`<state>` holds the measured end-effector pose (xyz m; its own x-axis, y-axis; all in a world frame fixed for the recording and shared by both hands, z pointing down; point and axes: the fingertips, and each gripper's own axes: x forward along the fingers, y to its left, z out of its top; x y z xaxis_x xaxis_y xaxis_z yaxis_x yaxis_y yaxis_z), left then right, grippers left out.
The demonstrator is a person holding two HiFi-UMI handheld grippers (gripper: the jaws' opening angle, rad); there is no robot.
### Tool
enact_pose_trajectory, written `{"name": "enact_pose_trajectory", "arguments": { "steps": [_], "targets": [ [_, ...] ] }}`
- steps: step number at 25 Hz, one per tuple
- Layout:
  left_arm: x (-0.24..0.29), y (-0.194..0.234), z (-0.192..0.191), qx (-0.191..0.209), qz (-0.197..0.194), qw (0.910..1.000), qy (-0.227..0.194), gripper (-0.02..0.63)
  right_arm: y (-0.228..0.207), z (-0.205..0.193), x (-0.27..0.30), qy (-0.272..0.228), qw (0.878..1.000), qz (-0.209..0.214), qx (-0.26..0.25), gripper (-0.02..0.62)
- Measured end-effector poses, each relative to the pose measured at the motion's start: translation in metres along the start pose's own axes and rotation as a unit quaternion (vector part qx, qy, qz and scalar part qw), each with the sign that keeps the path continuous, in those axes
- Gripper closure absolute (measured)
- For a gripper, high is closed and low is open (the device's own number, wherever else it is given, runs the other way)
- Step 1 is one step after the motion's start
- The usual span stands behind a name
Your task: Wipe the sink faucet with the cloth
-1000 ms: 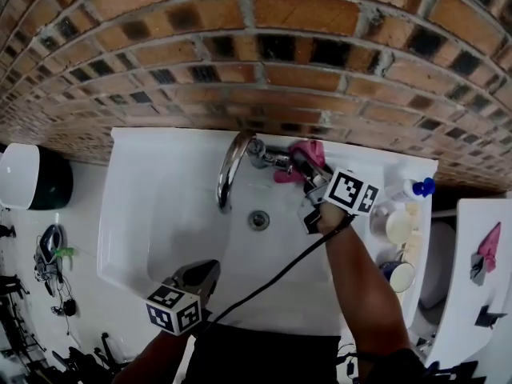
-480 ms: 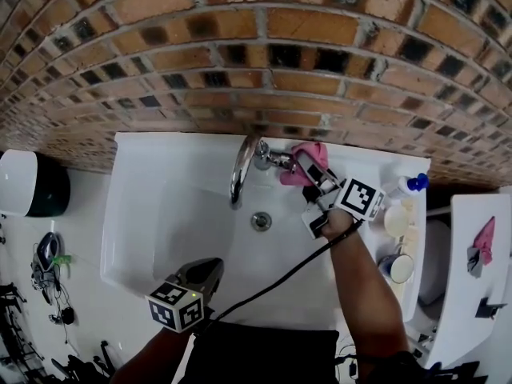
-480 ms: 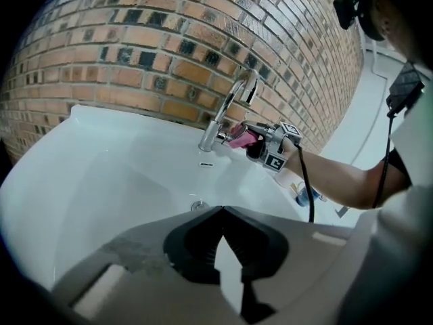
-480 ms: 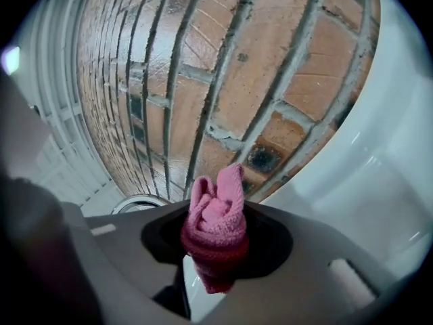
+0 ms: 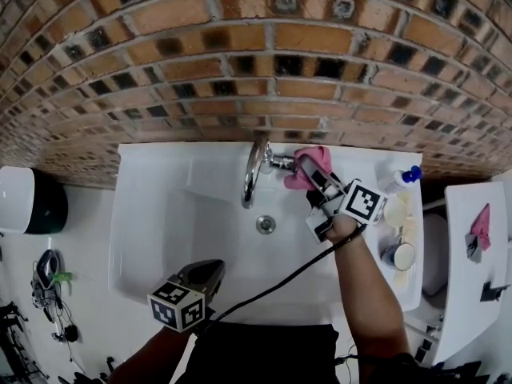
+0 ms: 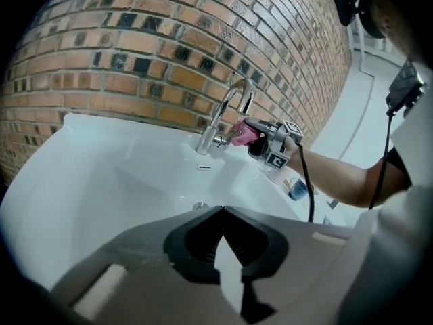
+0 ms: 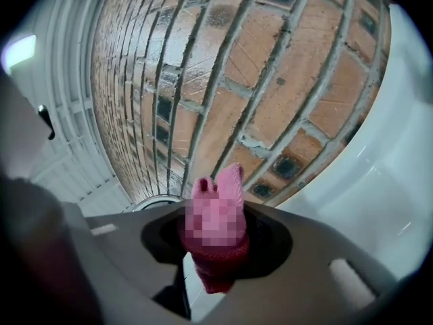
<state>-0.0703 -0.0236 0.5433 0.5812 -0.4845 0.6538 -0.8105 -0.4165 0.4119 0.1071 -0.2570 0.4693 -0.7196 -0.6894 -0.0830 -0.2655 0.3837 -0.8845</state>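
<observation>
A chrome curved faucet point(image 5: 250, 181) rises at the back of the white sink point(image 5: 136, 214), under a brick wall. My right gripper point(image 5: 310, 169) is shut on a pink cloth point(image 5: 294, 176) and holds it against the faucet's base on its right side. In the left gripper view the faucet point(image 6: 226, 114), the cloth point(image 6: 241, 133) and the right gripper point(image 6: 260, 135) show side on. The right gripper view has the cloth point(image 7: 216, 229) bunched between the jaws of the right gripper point(image 7: 216, 239). My left gripper point(image 5: 214, 267) hangs over the sink's front edge, shut and holding nothing point(image 6: 223, 212).
The drain point(image 5: 266, 225) lies in the basin's middle. On the sink's right ledge stand a blue-capped bottle point(image 5: 408, 178), a soap dish point(image 5: 396, 210) and a cup point(image 5: 398, 254). A round bin point(image 5: 24, 198) sits at the left. A cable runs from the right gripper.
The head camera has shifted, so the sink sits lower in view. The right gripper keeps the cloth at the faucet's base, slightly closer to it. The left gripper stays at the front edge.
</observation>
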Motion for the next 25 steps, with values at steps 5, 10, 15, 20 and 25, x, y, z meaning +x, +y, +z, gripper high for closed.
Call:
{"name": "enact_pose_trajectory", "arguments": {
  "steps": [5, 10, 15, 20, 25],
  "targets": [
    [-0.007, 0.008, 0.006, 0.015, -0.016, 0.9998, 0.001, 0.601, 0.015, -0.008, -0.014, -0.015, 0.999, -0.022, -0.033, 0.449],
    [-0.013, 0.019, 0.006, 0.022, -0.029, 0.9993, 0.007, 0.601, 0.046, -0.050, -0.021, -0.021, 0.992, -0.017, -0.125, 0.448],
    [-0.025, 0.031, 0.006, 0.032, -0.030, 0.9989, 0.017, 0.601, 0.004, -0.083, 0.007, -0.029, 0.991, -0.073, -0.108, 0.449],
    [-0.040, 0.052, 0.000, 0.030, -0.011, 0.9991, 0.027, 0.601, -0.026, -0.078, 0.034, -0.020, 0.989, -0.098, -0.111, 0.448],
    [-0.044, 0.065, -0.011, 0.008, -0.003, 0.9992, 0.040, 0.601, -0.043, -0.074, 0.040, -0.017, 0.996, -0.089, -0.018, 0.448]
  ]
}}
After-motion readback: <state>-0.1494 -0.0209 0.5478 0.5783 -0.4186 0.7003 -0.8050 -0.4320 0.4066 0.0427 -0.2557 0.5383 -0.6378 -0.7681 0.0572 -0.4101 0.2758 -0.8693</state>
